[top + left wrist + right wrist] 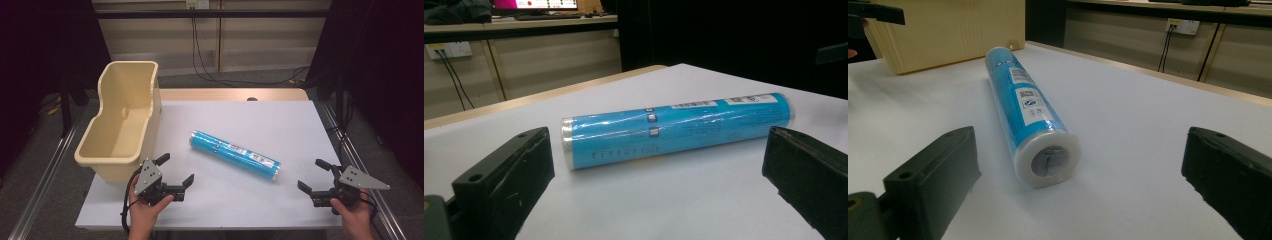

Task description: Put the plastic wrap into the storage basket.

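The roll (234,155) lies flat beside the bin (122,122). Both grippers, left (174,171) and right (313,176), are spread and empty, flanking the roll. You should probably grasp near its middle, jaws square across it.

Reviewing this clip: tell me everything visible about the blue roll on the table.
The blue roll is a long cylinder in glossy, clear-looking wrap with white printed labels along its side. The right gripper view shows its white end face with a dark hollow core. It lies on its side, diagonal on the white table surface, to the right of the cream bin and apart from it. Only the table touches it; both open grippers are clear of it.
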Demonstrator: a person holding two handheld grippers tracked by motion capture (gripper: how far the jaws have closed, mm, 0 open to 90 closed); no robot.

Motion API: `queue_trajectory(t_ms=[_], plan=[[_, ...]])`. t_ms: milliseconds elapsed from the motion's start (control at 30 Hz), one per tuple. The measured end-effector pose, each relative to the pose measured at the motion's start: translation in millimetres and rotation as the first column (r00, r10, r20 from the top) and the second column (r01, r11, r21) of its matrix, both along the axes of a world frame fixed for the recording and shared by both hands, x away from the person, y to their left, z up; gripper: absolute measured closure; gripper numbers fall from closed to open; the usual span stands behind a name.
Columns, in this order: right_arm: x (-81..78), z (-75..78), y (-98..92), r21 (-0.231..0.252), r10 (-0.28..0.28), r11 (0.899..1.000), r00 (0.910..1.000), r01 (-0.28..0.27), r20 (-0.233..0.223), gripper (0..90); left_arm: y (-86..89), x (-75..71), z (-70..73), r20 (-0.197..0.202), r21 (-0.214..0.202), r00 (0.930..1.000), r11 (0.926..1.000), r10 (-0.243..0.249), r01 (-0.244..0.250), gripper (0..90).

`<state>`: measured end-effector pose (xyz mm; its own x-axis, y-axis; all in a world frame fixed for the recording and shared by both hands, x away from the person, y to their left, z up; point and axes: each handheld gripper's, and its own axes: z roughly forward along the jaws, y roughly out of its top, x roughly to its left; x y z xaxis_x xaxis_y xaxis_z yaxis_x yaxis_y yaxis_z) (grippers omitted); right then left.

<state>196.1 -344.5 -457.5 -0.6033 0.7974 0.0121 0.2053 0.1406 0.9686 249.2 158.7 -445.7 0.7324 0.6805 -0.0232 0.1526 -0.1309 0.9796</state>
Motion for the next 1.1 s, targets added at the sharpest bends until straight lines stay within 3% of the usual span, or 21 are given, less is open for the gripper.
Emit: queue_trajectory(t_ms=[600, 900, 1100], plan=[[-1.6, -2.1, 0.8, 0.001, 0.014, 1.0, 0.9999, -0.014, -0.007, 1.3, -19.8, 15.7, -2.5, -0.021, 0.012, 0.9984, 0.9985, -0.053, 0.054, 0.0], [-1.9, -2.2, -0.7, 0.006, 0.013, 1.0, 0.9999, -0.013, -0.009, 1.3, -35.7, 22.1, -3.6, -0.043, 0.026, 0.9942, 0.9947, -0.099, 0.1, 0.0], [-2.3, -1.8, -0.6, 0.011, 0.011, 1.0, 0.9999, -0.011, -0.011, 1.3, -44.9, 33.0, -1.3, -0.052, 0.006, 0.9926, 0.9939, -0.11, 0.11, 0.1]])
